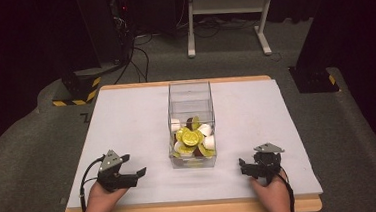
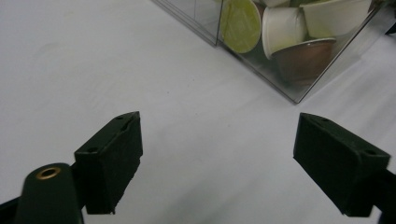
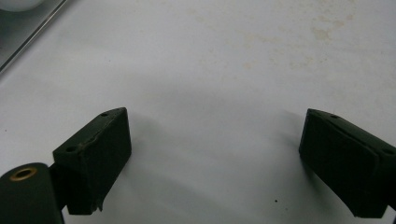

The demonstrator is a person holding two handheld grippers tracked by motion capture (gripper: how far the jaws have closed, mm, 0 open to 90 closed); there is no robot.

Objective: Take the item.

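**Box of capsules sits between both grippers, slightly nearer the left one**

Nearest to the person, at the front edge of the table (image 1: 127, 120), both hands rest with a gripper each. The left gripper (image 1: 139, 172) is at the front left, jaws apart w/ nothing between them; in the left gripper view only bare white table surface lies between the two black pads (image 2: 112, 158). The right gripper (image 1: 242, 165) is at the front right, jaws also wide apart and empty; its own view gives white surface between the pads (image 3: 98, 154), and just a corner of the box at the top left.

Further in, approx. at the middle of the table, stands the clear plastic box (image 1: 189, 93). It is upright, open at the top, and its long axis runs away from the person. The coffee capsules (image 1: 193, 138), green, white and brown ones, are heaped in its near part.

The relation that matters: the box lies inward and forward from both grippers, i.e. to the right of the left gripper and to the left of the right one. In the left gripper view the near corner of the box (image 2: 299, 88) is ahead and to the right of the jaws, close, w/ a green-lidded capsule (image 2: 240, 25) against the wall. The left gripper looks a bit nearer and points toward the box, so I judge it is the one better placed to go in, from above.
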